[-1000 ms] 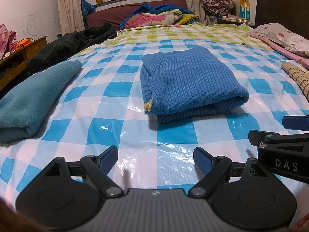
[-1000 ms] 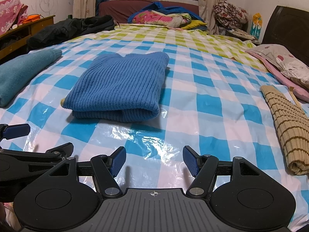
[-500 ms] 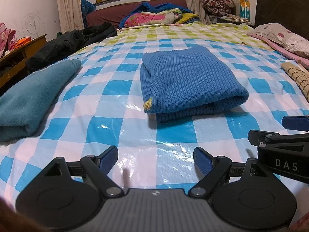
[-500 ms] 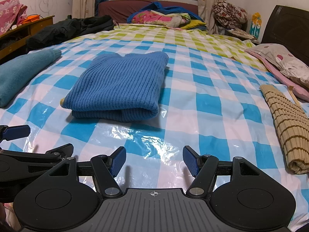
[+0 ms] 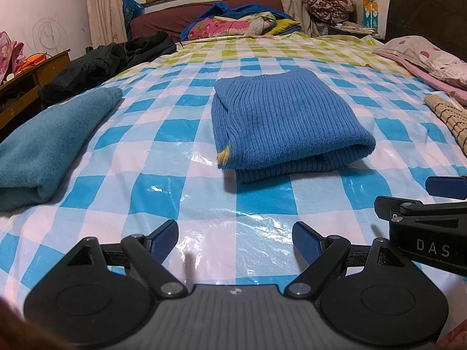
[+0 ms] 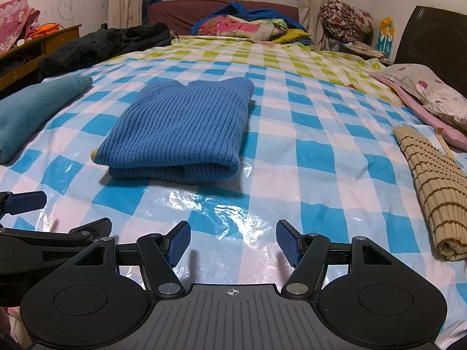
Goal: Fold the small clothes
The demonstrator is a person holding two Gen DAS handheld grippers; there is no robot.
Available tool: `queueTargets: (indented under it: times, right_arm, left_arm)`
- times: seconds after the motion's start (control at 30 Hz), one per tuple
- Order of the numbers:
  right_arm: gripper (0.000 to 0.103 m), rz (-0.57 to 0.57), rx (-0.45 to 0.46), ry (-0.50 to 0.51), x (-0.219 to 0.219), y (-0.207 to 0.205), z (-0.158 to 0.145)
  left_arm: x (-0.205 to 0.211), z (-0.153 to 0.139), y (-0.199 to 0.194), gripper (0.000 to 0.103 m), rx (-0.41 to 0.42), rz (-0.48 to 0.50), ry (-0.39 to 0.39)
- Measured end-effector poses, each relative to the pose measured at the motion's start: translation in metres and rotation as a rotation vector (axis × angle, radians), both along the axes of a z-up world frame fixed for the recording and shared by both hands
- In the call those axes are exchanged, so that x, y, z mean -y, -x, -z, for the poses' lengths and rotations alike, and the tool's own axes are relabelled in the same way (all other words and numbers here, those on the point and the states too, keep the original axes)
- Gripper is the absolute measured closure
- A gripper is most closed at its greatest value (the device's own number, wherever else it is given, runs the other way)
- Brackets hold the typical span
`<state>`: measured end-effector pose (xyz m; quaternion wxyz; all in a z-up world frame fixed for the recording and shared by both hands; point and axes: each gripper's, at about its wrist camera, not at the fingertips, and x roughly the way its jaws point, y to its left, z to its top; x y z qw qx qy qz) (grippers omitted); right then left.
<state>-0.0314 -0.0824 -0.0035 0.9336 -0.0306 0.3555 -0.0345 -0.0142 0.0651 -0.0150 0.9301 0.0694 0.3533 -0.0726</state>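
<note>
Spread across the whole bed: a plastic checked sheet (image 5: 163,175), blue and white here, green and white further off. Centred on it, well ahead of both tools, the blue ribbed sweater (image 5: 280,122), already doubled into a thick rectangle, rounded fold edge toward the cameras, neck end away toward the window. Long axis running near-to-far, canted slightly leftward at the near end in the right wrist view; a scrap of yellow (image 5: 224,155) peeping out at the near-left corner. Left of the sweater, a folded teal garment (image 5: 43,145); right of it, near the pillow, a folded tan striped knit (image 6: 432,192). Nearer than the sweater, over bare sheet: left gripper (image 5: 235,239) spread wide, nothing between the pads; right gripper (image 6: 233,240) likewise wide and empty (its side profile visible at the edge of the left view). Judged close to finished for this piece. Best done now: leave the stack undisturbed, or, if one more fold is wanted, pinch both near corners through all layers together, lift only slightly, carry evenly along the long axis, and lay down without dragging on the slippery plastic.
</note>
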Motion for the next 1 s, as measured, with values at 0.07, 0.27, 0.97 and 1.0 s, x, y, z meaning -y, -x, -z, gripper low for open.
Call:
queueTargets:
  times: [0.07, 0.27, 0.97, 1.0]
  right_arm:
    - [0.037, 0.0, -0.001, 0.0, 0.0, 0.0, 0.0002]
    - [0.037, 0.0, 0.0, 0.0, 0.0002, 0.0, -0.0001]
    - [0.037, 0.0, 0.002, 0.001, 0.0004, 0.0002, -0.0006]
    - [0.037, 0.001, 0.003, 0.001, 0.0006, 0.0001, -0.0011]
  left_arm:
    - [0.0001, 0.0002, 0.0002, 0.013, 0.0, 0.0, 0.001]
    - [-0.0003, 0.0003, 0.0005, 0.013, -0.002, 0.0, 0.003]
    - [-0.0017, -0.0009, 0.0005, 0.013, -0.006, -0.004, 0.012]
    - [-0.0017, -0.0009, 0.0004, 0.013, -0.007, -0.003, 0.012]
